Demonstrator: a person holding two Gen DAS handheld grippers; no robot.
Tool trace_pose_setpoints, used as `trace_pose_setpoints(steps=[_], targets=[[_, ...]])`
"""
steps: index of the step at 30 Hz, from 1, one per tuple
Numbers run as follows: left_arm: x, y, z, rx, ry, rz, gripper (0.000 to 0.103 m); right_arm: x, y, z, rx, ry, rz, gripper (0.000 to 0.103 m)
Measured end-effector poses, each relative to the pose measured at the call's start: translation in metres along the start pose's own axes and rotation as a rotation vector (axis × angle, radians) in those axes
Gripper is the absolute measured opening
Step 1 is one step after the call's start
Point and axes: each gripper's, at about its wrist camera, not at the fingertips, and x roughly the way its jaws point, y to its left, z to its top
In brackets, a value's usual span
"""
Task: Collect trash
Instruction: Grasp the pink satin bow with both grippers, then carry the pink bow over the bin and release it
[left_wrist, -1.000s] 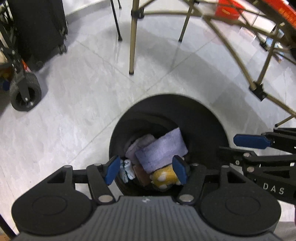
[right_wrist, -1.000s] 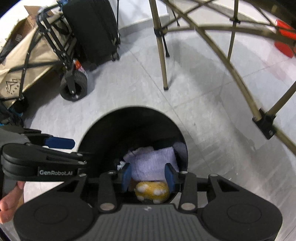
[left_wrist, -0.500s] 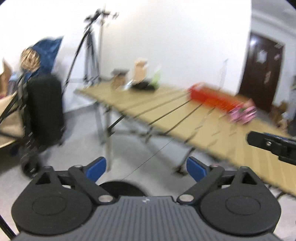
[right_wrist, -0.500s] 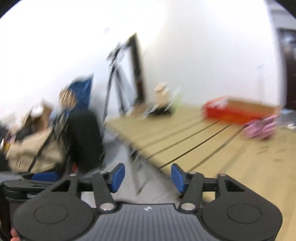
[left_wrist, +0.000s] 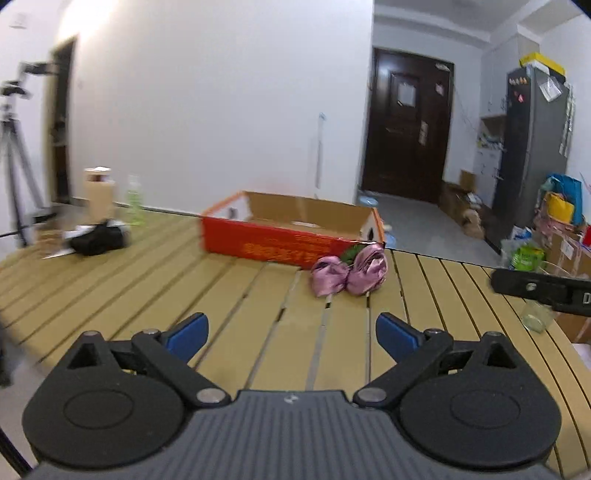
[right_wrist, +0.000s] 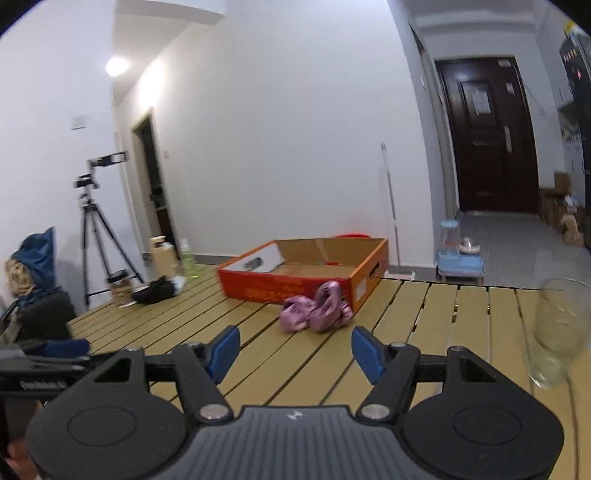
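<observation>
A crumpled pink satin bundle (left_wrist: 349, 271) (right_wrist: 317, 308) lies on the slatted wooden table (left_wrist: 258, 295) (right_wrist: 424, 314), against the corner of a red open cardboard box (left_wrist: 280, 247) (right_wrist: 288, 288). My left gripper (left_wrist: 291, 332) hovers over the table's near part, open wide and empty, a good way short of the bundle. My right gripper (right_wrist: 295, 350) also faces the bundle; its jaws are opening and nothing is between them. Each gripper's arm shows at the edge of the other's view. No bin is in view.
An empty stemmed glass (right_wrist: 557, 332) (left_wrist: 535, 317) stands on the table at the right, close to my right gripper. At the far left lie a black bundle (left_wrist: 98, 238) (right_wrist: 153, 291), a green bottle (right_wrist: 188, 260) and a carton. A tripod (right_wrist: 92, 236) stands beyond.
Both grippers rose from above the black floor bin holding cloths and swung up to face the tabletop. Both sets of jaws stand wider than before. The bin has left both views.
</observation>
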Motion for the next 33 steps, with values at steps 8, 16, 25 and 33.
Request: trace_pose_setpoints(steps=[8,16,25,33], targets=[[0.203,0.009,0.045,-0.177,0.196,-0.08,0.064,0.196,-0.061,0.016,0.168,0.196,-0.027,0.043],[0.252,0.026,0.027,-0.268,0.291,-0.203,0.012,0.246,-0.08,-0.002,0.211,0.219,0.025,0.006],[0.202,0.031,0.042,-0.289,0.233,-0.217,0.01,0.181,-0.038,0.013,0.114,0.168,0.021,0.004],[0.041,0.081,0.022,-0.253,0.177,-0.122,0.01,0.097,0.072,0.002,0.027,0.177,0.192,0.004]])
